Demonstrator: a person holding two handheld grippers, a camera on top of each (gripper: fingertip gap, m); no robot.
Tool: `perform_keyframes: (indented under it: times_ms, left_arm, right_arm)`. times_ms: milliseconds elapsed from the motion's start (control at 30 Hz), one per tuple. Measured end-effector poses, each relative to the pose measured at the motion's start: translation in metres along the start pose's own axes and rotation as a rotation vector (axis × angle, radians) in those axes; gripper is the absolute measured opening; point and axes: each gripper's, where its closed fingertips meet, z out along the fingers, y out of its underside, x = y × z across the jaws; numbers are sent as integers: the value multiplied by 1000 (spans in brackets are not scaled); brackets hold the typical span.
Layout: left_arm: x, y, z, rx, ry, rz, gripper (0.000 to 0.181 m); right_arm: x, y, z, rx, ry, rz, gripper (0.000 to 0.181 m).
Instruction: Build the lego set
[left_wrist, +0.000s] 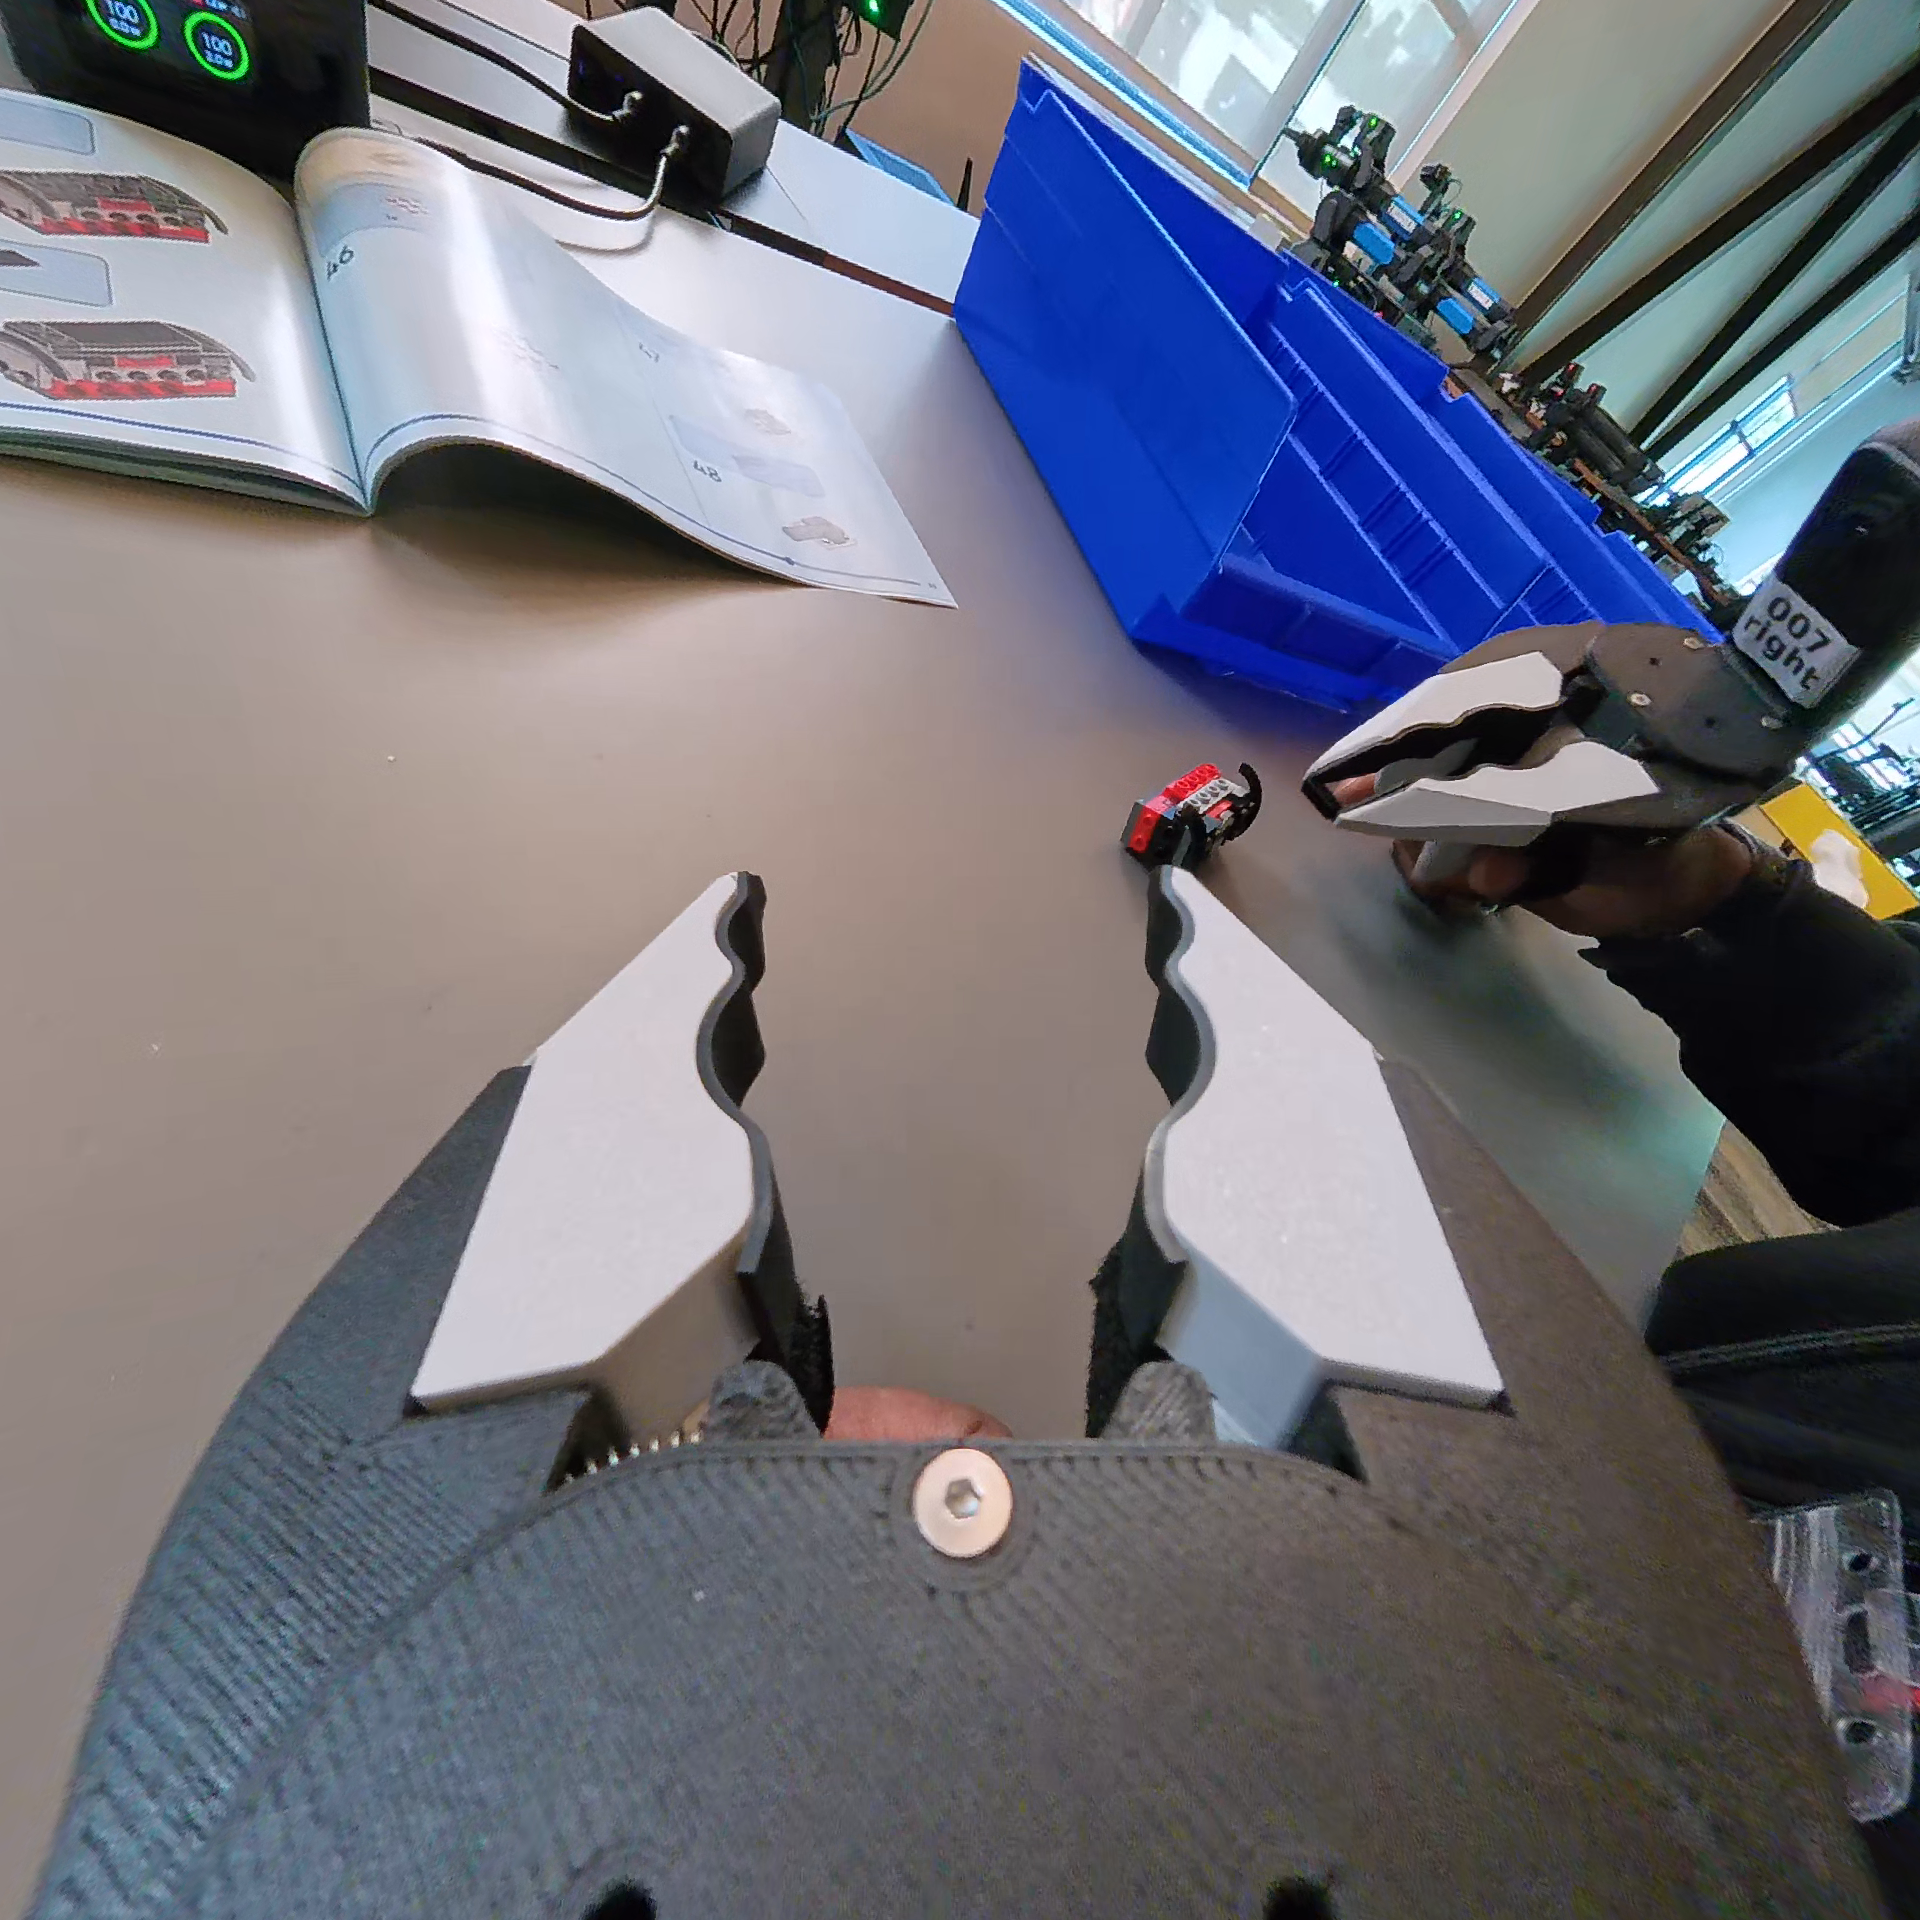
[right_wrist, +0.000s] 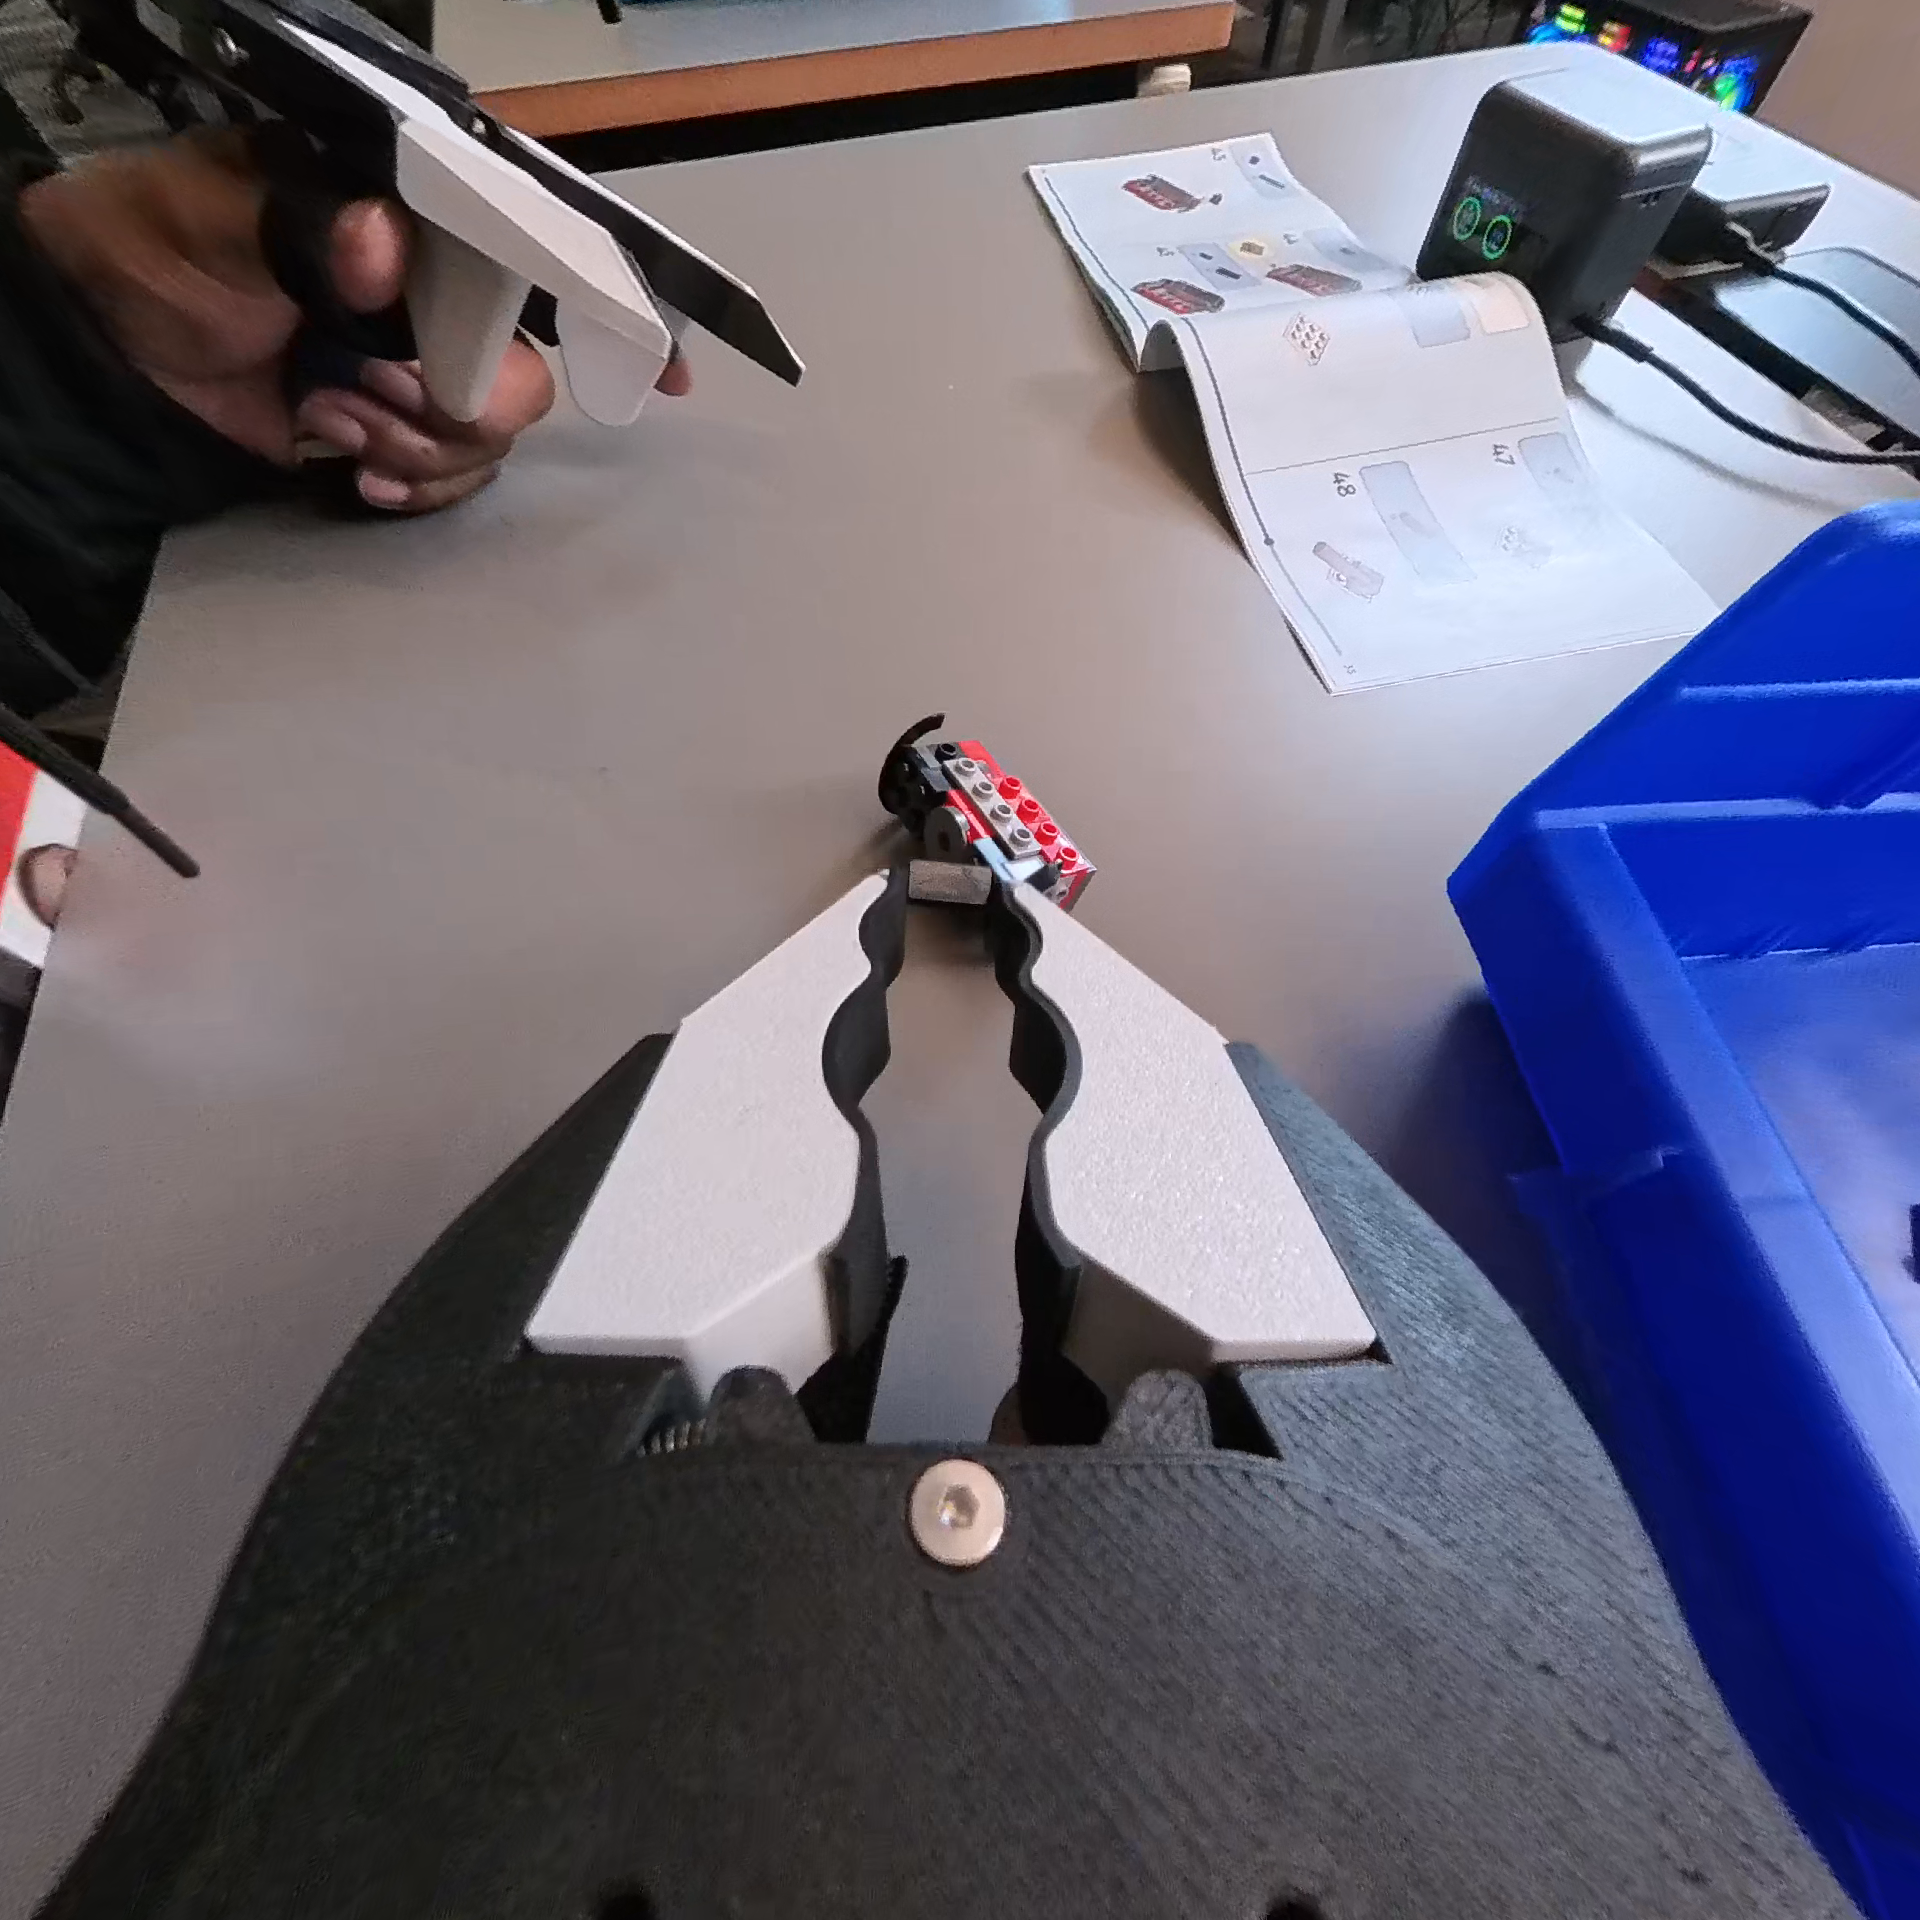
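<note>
A small red, grey and black lego model lies on the grey table; it also shows in the left wrist view. My right gripper is shut on a small grey piece at its tips, right in front of the model, low over the table. It shows in the left wrist view just right of the model. My left gripper is open and empty, its right fingertip close to the model. It shows at the upper left of the right wrist view, above the table.
An open instruction booklet lies at the far side. Blue bins stand beside the model. A black power unit with cables and a grey box sit behind the booklet. A person's hands hold both grippers.
</note>
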Motion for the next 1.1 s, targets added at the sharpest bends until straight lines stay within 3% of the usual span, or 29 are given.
perform_keyframes:
  times_ms: [267, 433, 633, 800, 933, 1100]
  left_arm:
    - [0, 0, 0, 0, 1, -4, 75]
    - [-1, 0, 0, -2, 1, -5, 75]
    - [-2, 2, 2, -16, -11, 2, 75]
    - [-3, 6, 5, -42, -37, 24, 75]
    - [-4, 8, 6, -56, -57, 39, 75]
    - [-6, 9, 8, -68, -76, 47, 75]
  right_arm:
    - [4, 8, 5, -59, 8, 36, 16]
    - [16, 31, 15, -217, 68, 139, 16]
    - [27, 38, 15, -268, 179, 121, 17]
    - [28, 40, 10, -272, 211, 111, 33]
    - [22, 31, -8, -215, 218, 101, 35]
    - [20, 2, -52, -139, 252, 80, 35]
